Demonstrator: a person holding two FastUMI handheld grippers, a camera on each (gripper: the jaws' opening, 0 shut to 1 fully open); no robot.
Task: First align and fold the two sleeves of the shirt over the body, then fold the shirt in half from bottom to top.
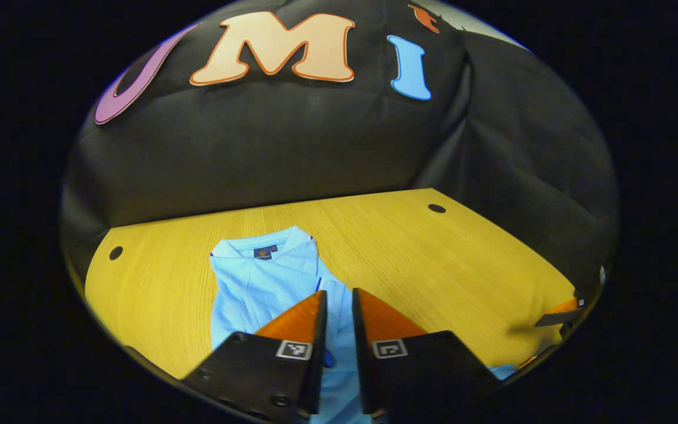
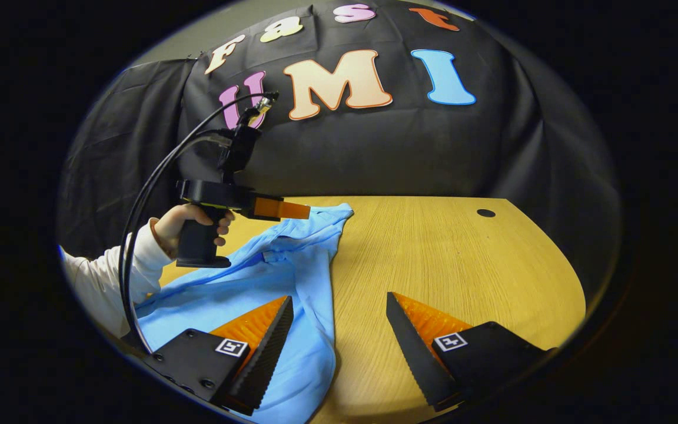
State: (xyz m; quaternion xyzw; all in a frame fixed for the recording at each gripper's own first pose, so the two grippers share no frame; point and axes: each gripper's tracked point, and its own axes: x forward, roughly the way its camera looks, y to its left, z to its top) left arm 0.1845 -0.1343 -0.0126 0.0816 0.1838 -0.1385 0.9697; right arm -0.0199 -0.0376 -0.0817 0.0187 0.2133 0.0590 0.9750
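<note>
light blue shirt (image 1: 268,277) spread on a yellow wooden table (image 1: 433,259), collar toward the black cloth wall (image 1: 256,153). dark tag (image 1: 262,252) inside the collar, too small to read; square coded markers on both gripper bodies, nothing legible. in the left gripper view, left gripper (image 1: 339,297) low over the shirt, fingers nearly together with a thin slit between them, a dark-edged bit of blue cloth showing in the slit near the base; cannot tell whether pinched or merely behind. right gripper's tip at the far right rim of that view, above the table edge. in the right gripper view, right gripper (image 2: 339,303) wide apart, its left finger over the shirt's rumpled side, its right finger over bare wood, nothing between them but the shirt's edge and tabletop. farther off, left gripper (image 2: 295,209) held level by a hand (image 2: 189,227) in a white sleeve (image 2: 109,277), tip just above a raised corner of the shirt (image 2: 292,277), black cables (image 2: 150,194) looping back from it. shirt bunched toward the left half of the table (image 2: 462,265); wide bare wood to the right, up to the curved far edge with its round hole (image 2: 485,212) and another hole (image 1: 116,252) at the opposite corner. wall (image 2: 374,153) close behind the far edge.
</note>
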